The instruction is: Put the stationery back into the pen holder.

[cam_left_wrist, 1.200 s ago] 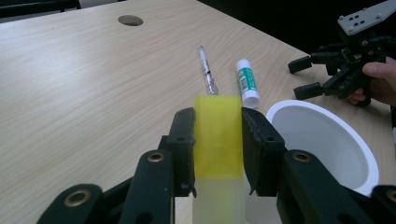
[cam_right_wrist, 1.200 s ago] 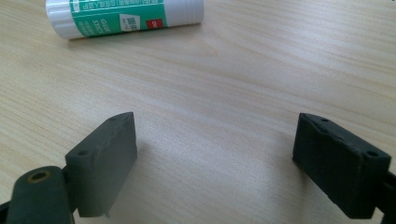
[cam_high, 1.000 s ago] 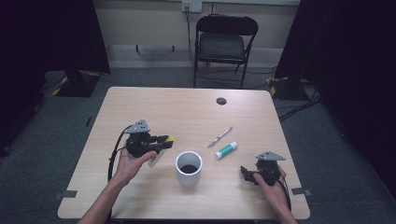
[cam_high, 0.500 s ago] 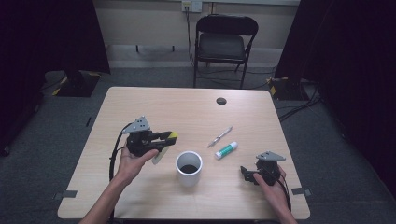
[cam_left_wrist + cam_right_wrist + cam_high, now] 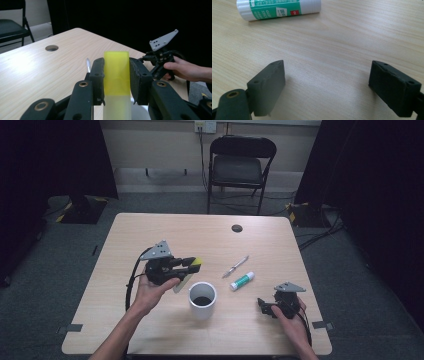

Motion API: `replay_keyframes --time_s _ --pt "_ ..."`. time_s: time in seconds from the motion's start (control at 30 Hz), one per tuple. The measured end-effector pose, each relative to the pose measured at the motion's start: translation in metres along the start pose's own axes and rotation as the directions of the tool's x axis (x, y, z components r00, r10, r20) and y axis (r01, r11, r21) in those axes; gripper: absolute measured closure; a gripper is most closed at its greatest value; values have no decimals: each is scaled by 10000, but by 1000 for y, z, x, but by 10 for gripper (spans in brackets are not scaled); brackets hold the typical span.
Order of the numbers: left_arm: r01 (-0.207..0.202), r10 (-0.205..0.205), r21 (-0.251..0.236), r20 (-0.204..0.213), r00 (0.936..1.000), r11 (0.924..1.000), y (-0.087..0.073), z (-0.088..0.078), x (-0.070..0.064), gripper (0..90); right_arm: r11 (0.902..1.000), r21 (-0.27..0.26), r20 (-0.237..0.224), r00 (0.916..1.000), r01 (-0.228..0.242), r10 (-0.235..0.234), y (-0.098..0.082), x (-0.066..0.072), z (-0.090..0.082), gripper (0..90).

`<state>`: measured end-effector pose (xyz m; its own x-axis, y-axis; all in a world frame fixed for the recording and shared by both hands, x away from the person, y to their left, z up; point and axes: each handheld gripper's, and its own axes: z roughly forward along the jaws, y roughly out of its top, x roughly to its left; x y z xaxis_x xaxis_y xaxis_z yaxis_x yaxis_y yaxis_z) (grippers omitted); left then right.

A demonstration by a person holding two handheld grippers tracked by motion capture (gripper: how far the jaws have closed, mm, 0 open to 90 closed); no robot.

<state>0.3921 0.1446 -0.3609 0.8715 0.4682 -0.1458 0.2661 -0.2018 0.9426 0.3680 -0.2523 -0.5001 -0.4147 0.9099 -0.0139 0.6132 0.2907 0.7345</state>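
Note:
My left gripper (image 5: 191, 266) hangs above the table just left of the white cup (image 5: 202, 300), shut on a flat bar with a yellow end and a pale, frosted body (image 5: 182, 284). In the left gripper view the bar (image 5: 116, 75) stands upright, pinched between both pads, with its yellow end pointing away. My right gripper (image 5: 263, 306) rests low at the table's front right, open. In the right gripper view the right gripper (image 5: 327, 85) has its jaws spread wide over bare wood, with nothing between them.
A green-and-white glue stick (image 5: 242, 280) (image 5: 279, 8) lies right of the cup, a slim pen (image 5: 235, 266) just beyond it. A round cable hole (image 5: 237, 228) is near the table's far edge. A folding chair (image 5: 236, 165) stands behind the table (image 5: 150, 235).
The left gripper has risen and drifted right toward the cup, still carrying the yellow-ended bar. The right gripper has not moved.

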Motion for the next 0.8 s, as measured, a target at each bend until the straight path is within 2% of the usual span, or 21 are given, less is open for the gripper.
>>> replay_keyframes --time_s 0.37,0.53,0.8 --pt "-7 5 34 536 9986 10000 5 31 -14 671 10000 -7 -7 10000 11 -11 0 0 0 126" --pt "-37 26 151 708 9975 9999 -1 44 -17 671 10000 1 0 10000 -5 5 0 0 0 126" --pt "-210 163 573 814 9965 9981 -12 56 -18 671 10000 6 -35 10000 43 -43 0 0 0 126"
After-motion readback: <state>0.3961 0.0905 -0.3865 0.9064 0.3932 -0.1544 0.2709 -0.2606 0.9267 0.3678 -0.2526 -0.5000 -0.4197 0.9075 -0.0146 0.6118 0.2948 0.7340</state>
